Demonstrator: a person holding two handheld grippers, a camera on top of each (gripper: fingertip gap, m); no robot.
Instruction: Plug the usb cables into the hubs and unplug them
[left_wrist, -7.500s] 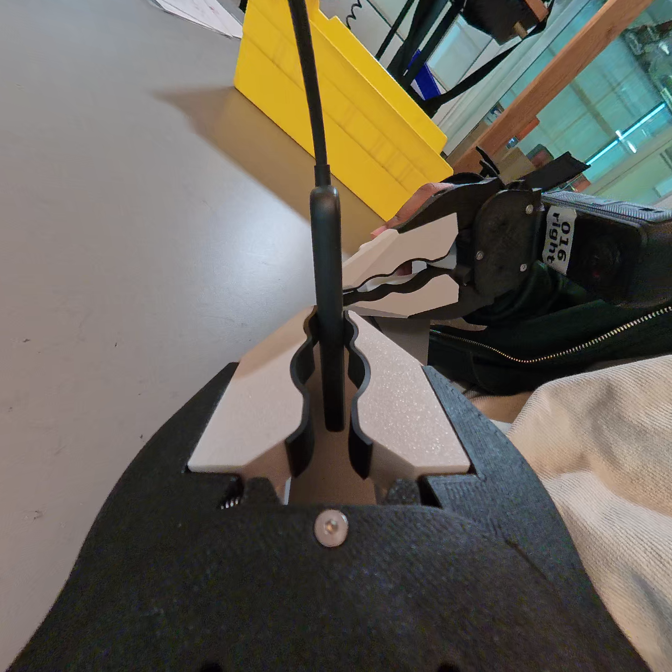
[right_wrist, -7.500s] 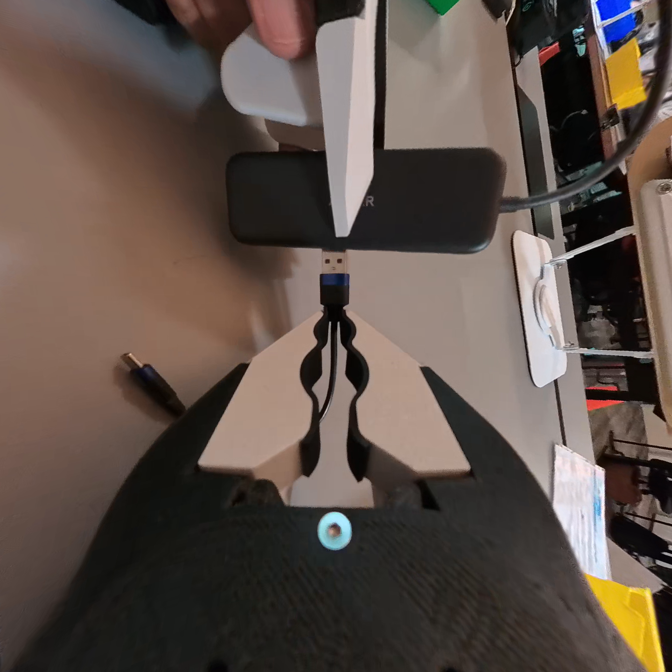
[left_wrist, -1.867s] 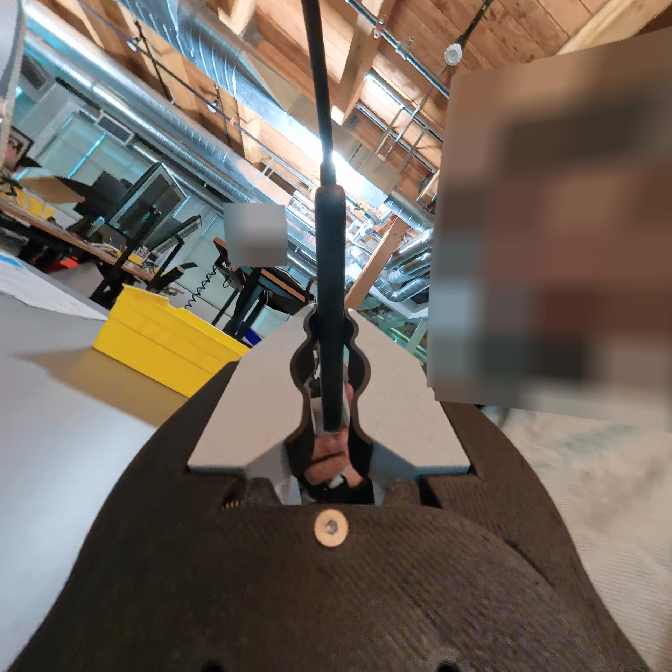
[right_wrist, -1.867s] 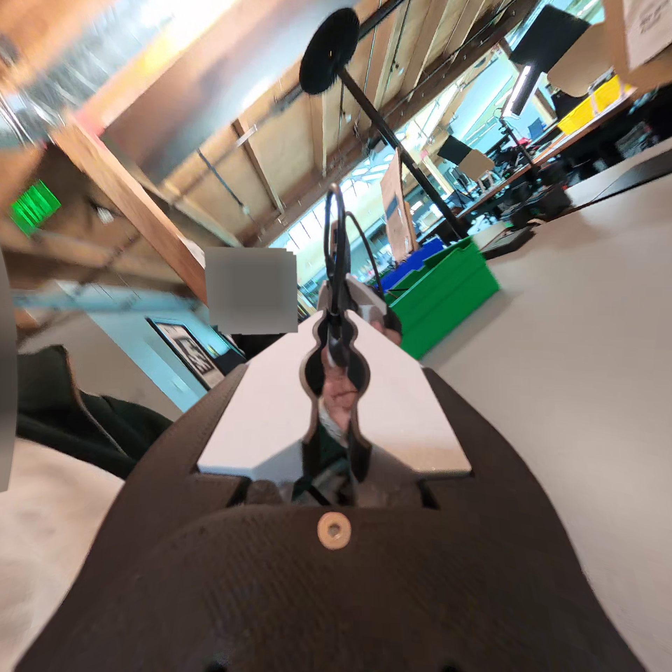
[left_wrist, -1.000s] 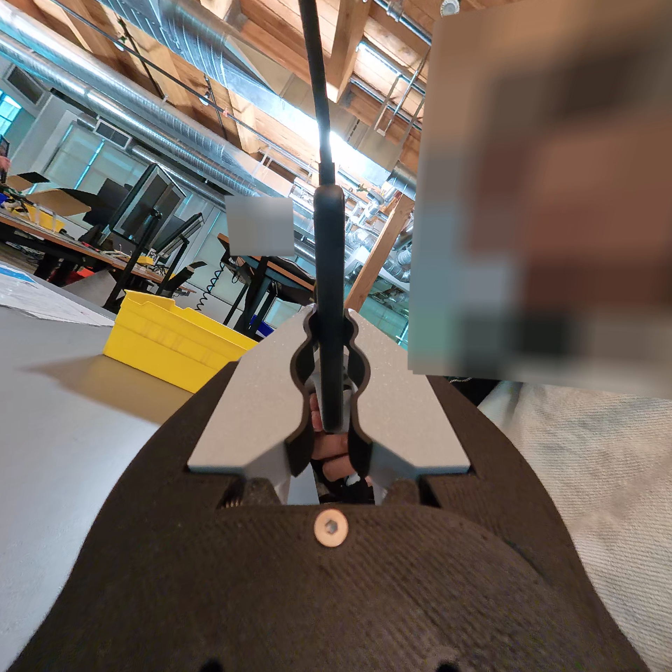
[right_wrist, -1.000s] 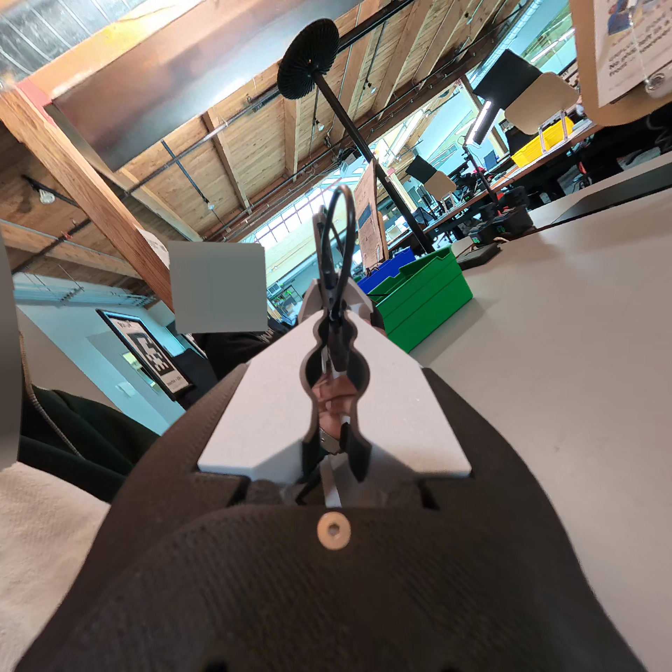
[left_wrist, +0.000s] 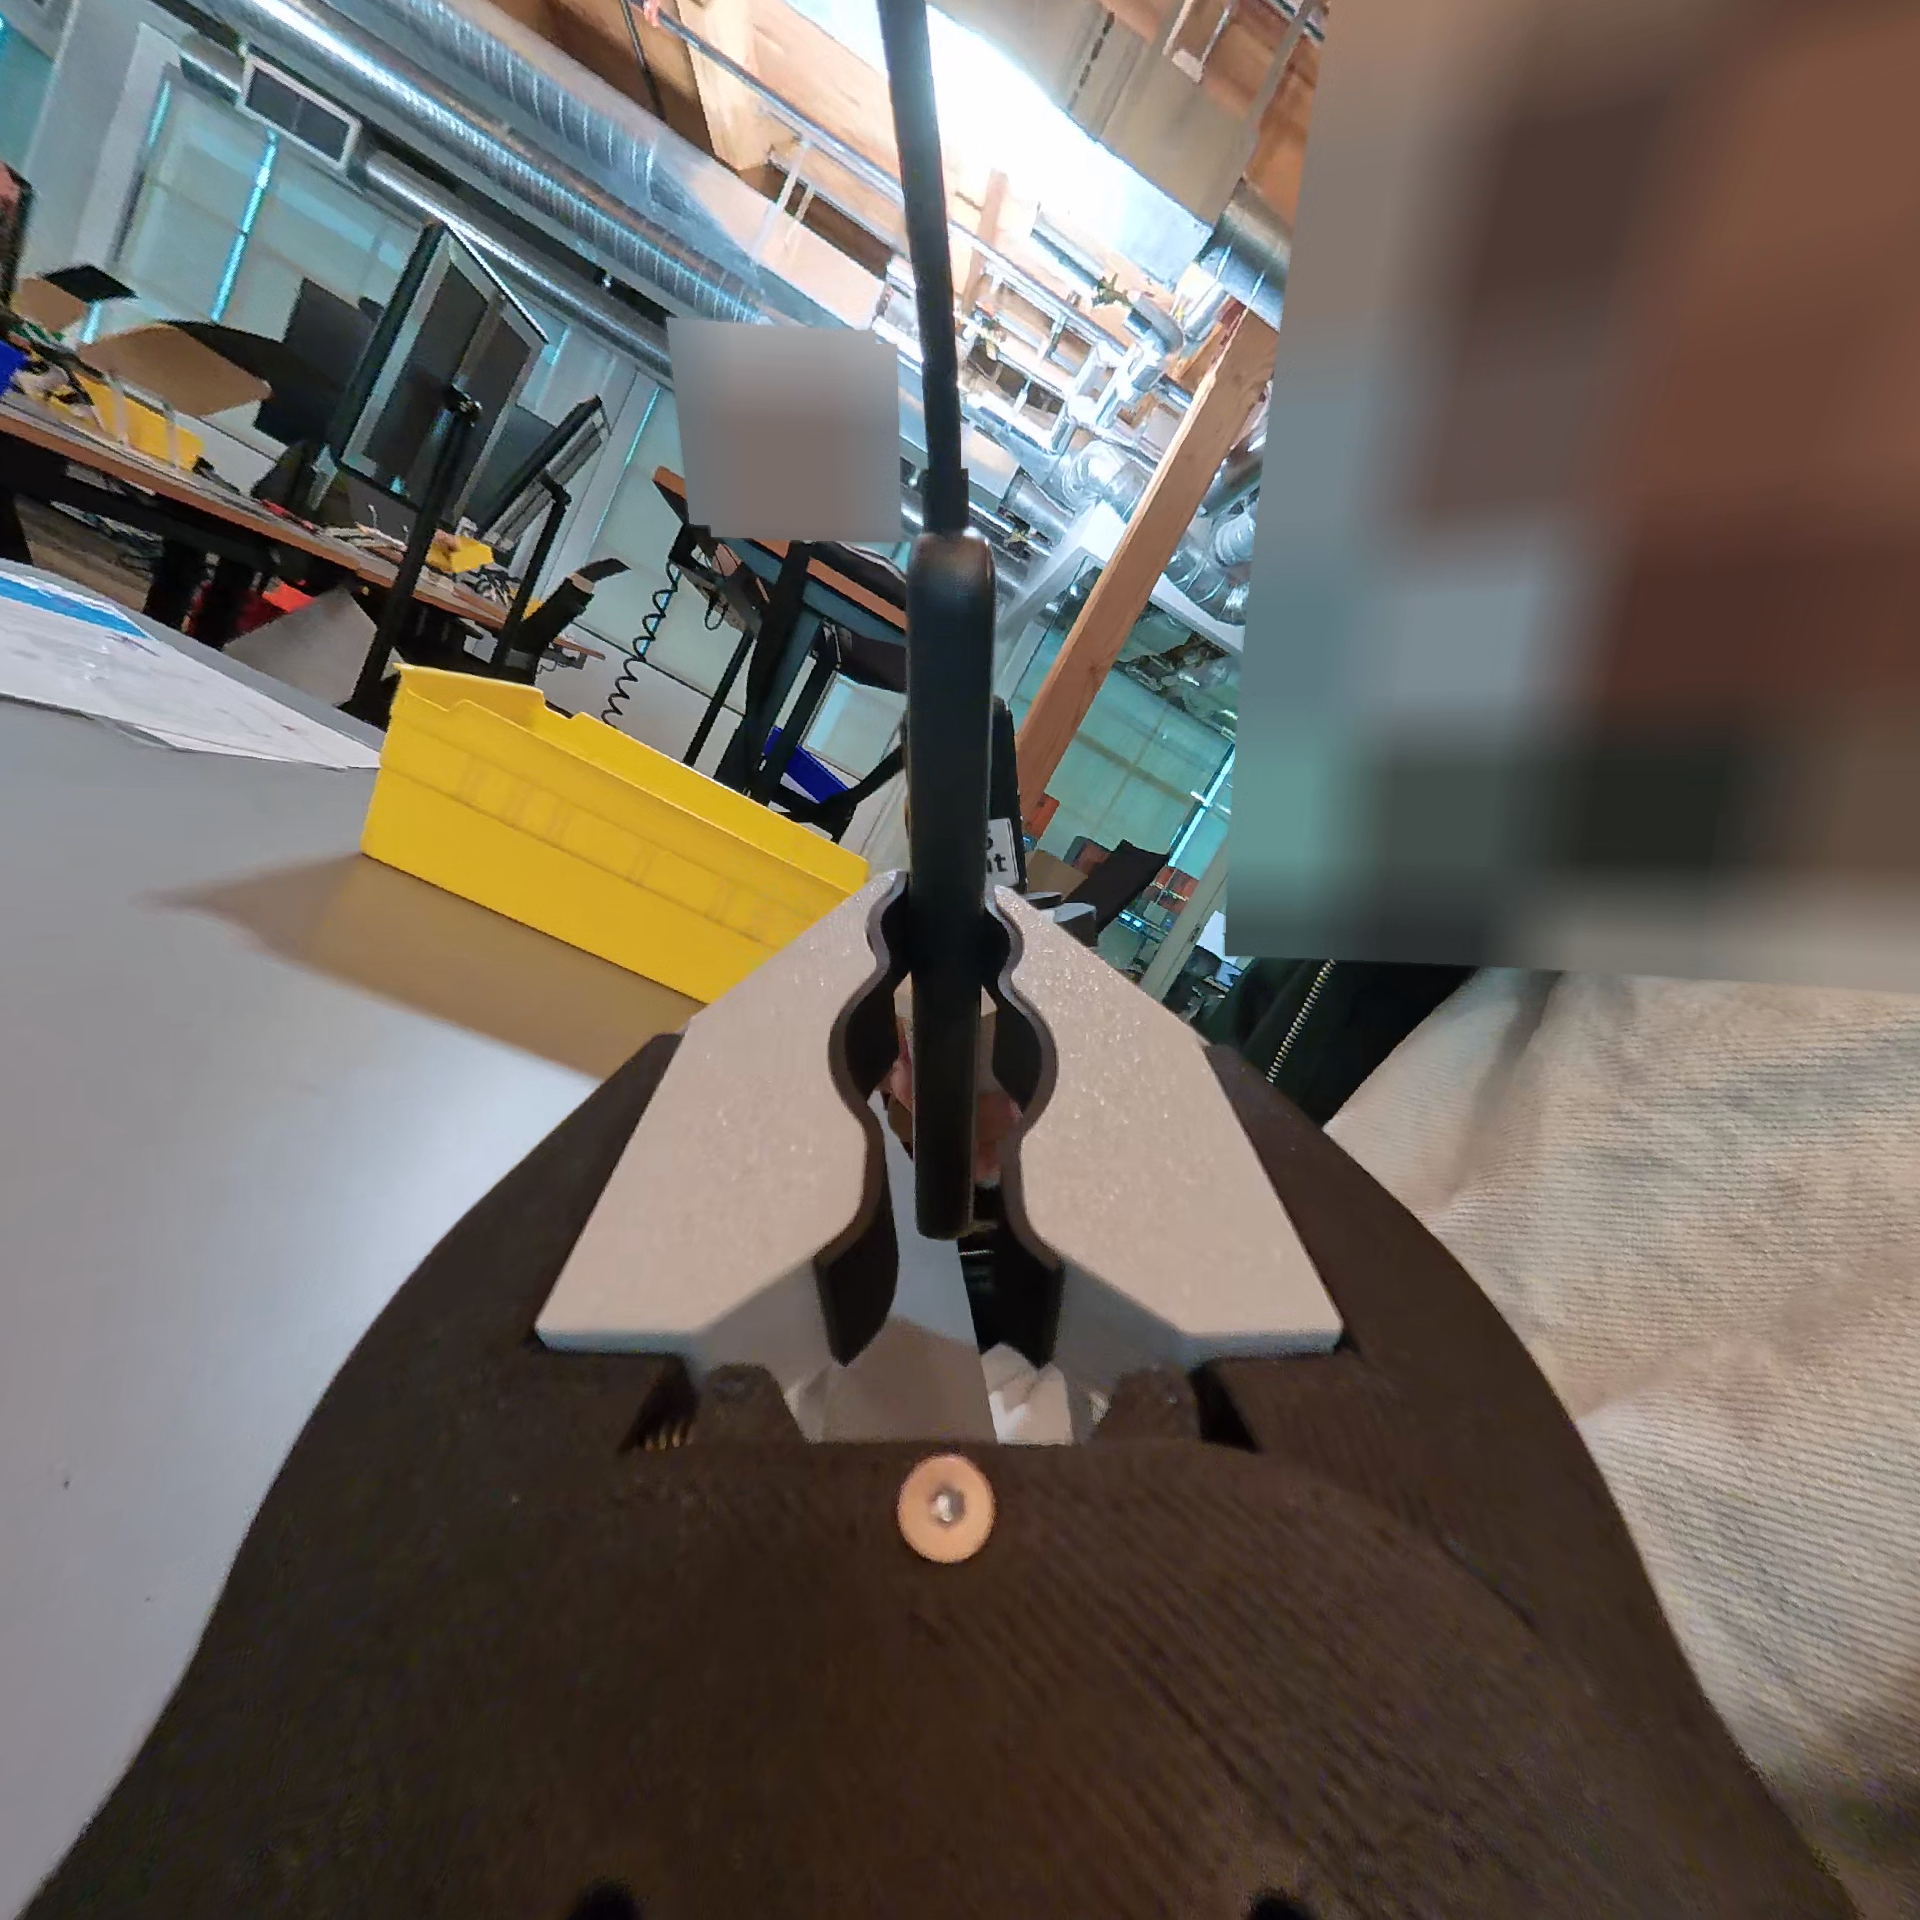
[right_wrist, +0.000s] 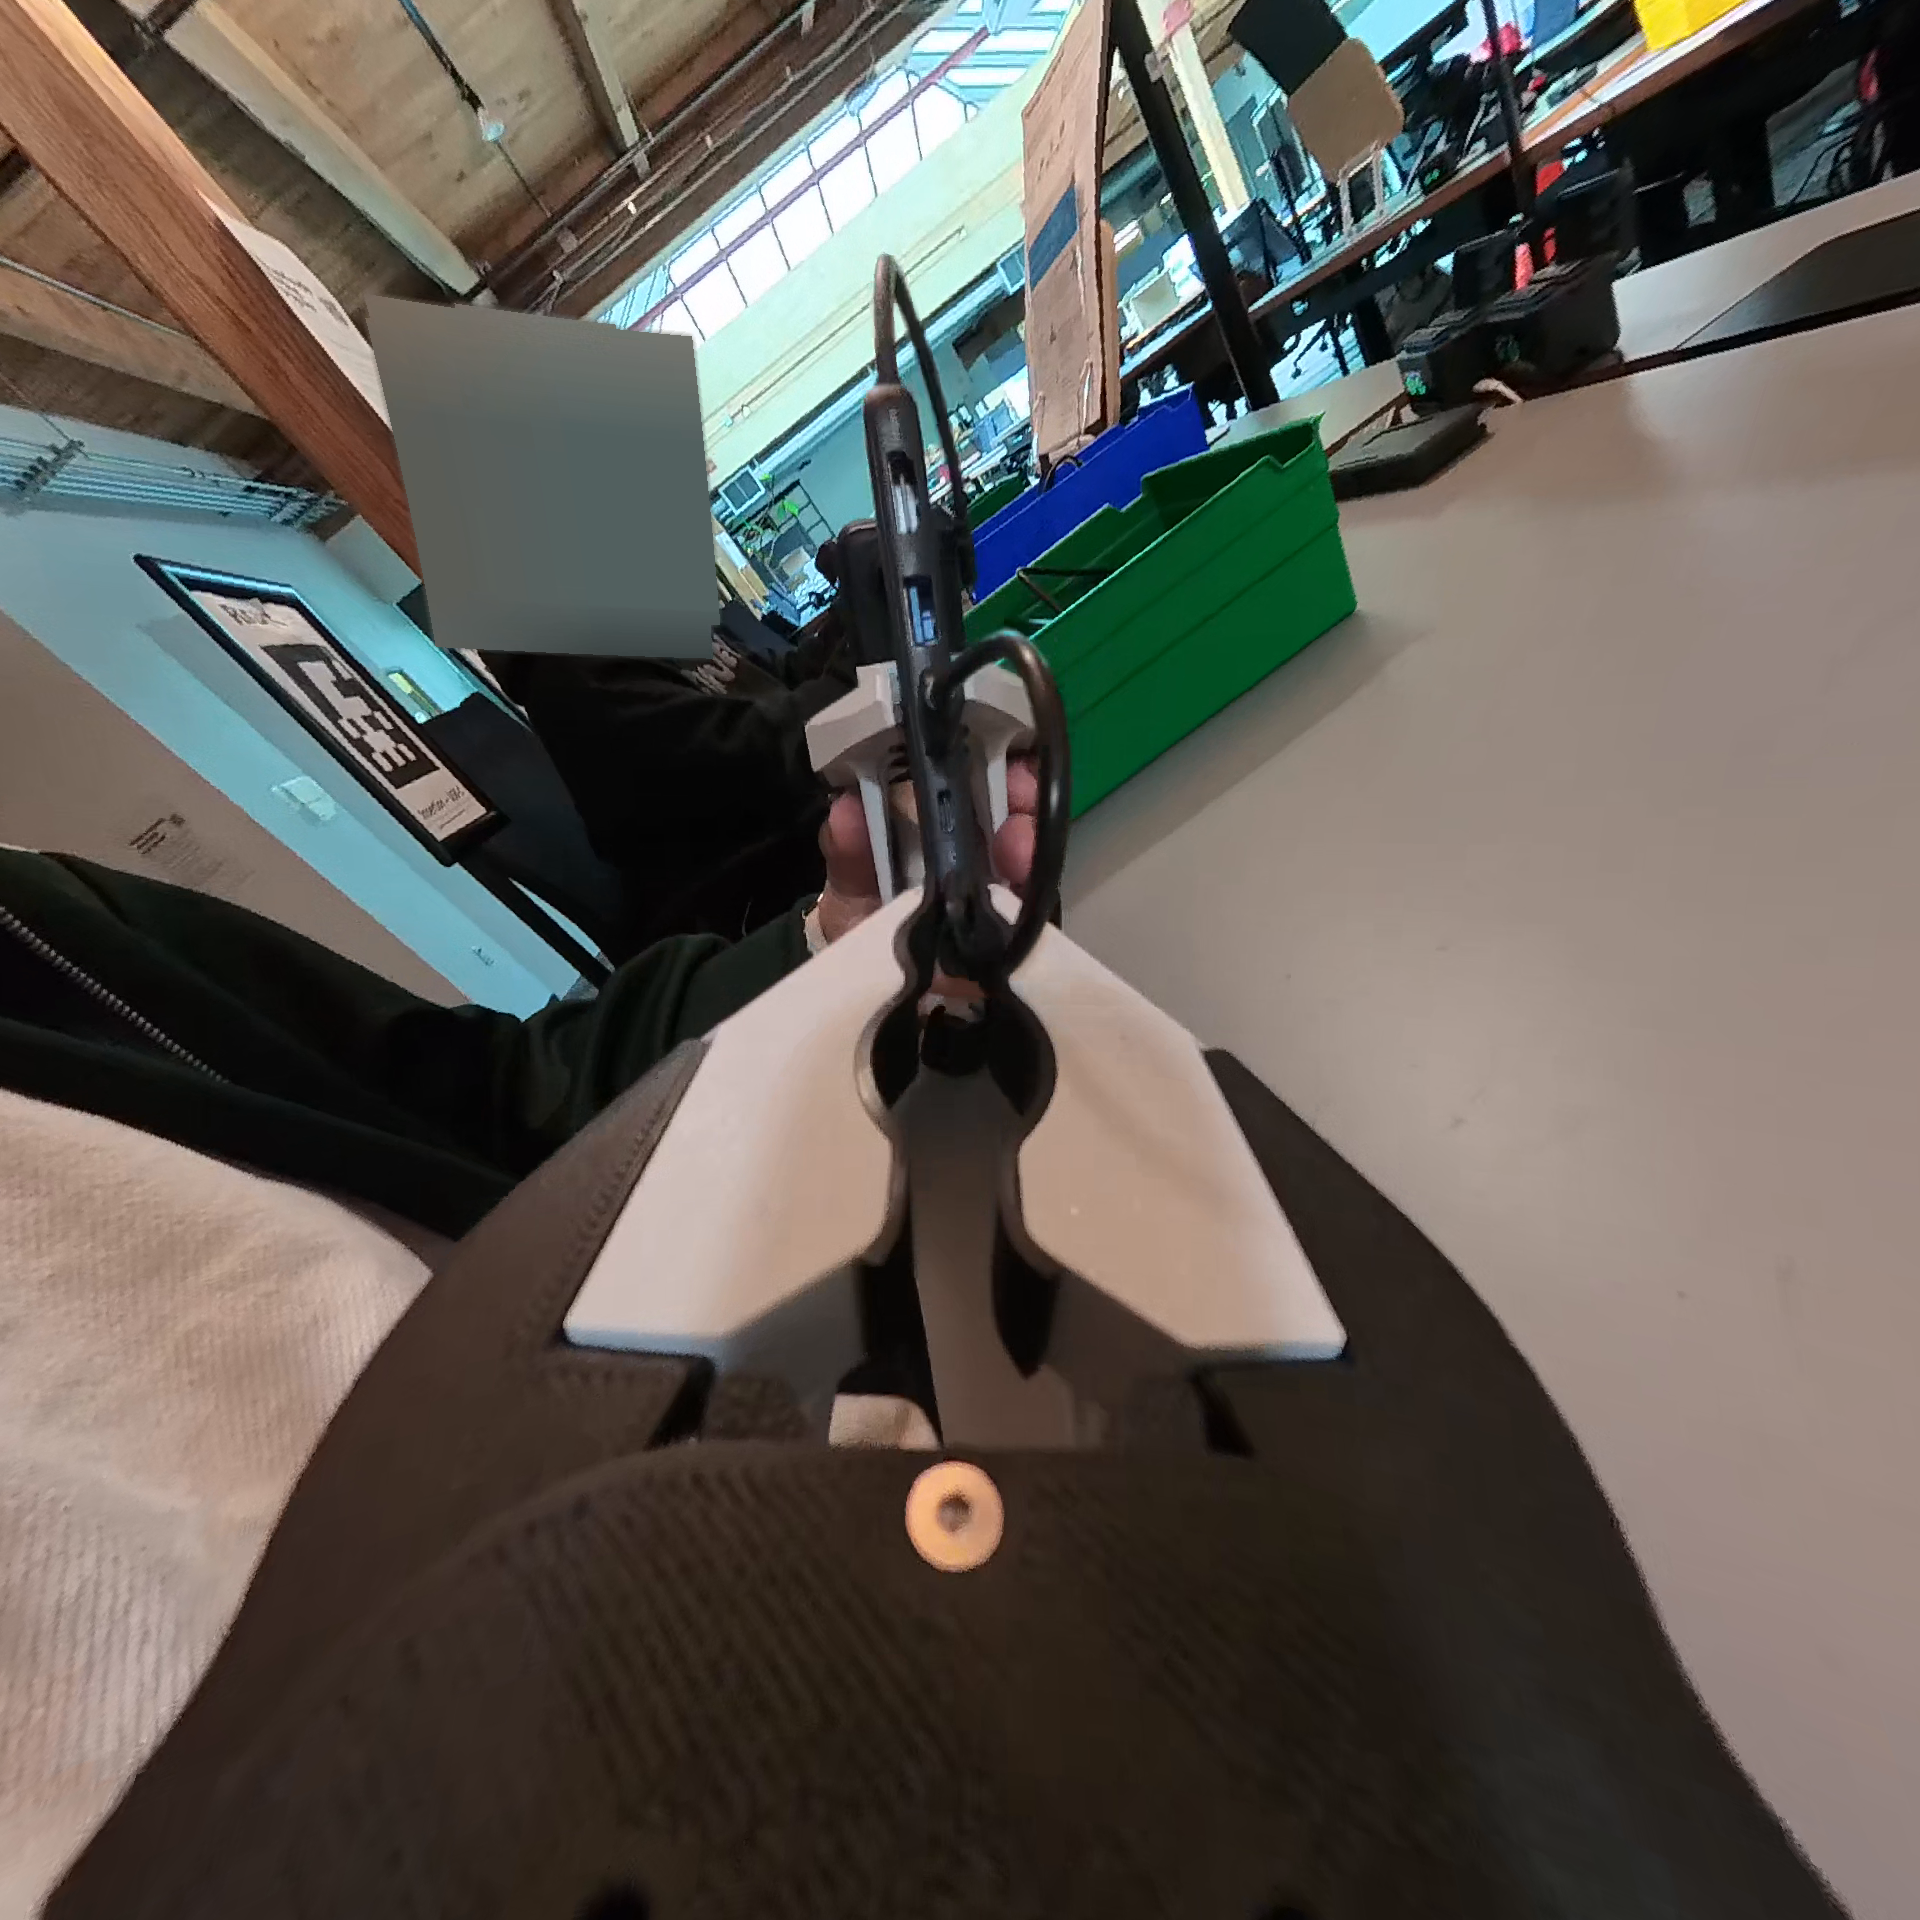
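The black hub (left_wrist: 945, 883) is held edge-on in the air above the tabletop (left_wrist: 208, 1039), clamped in the left gripper (left_wrist: 945, 935); the right gripper (right_wrist: 961, 935) jaws pinch the cable plug (right_wrist: 961, 925) at its port edge. Seating or pulling comes next, likely needing a straight, steady stroke.

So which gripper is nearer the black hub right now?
Left. The left gripper is clamped on the hub itself; the right gripper holds the usb cable just short of the hub's near end, contact unclear.

A grey table (left_wrist: 208, 1039) bears a yellow bin (left_wrist: 582, 821) and a green bin (right_wrist: 1195, 603).
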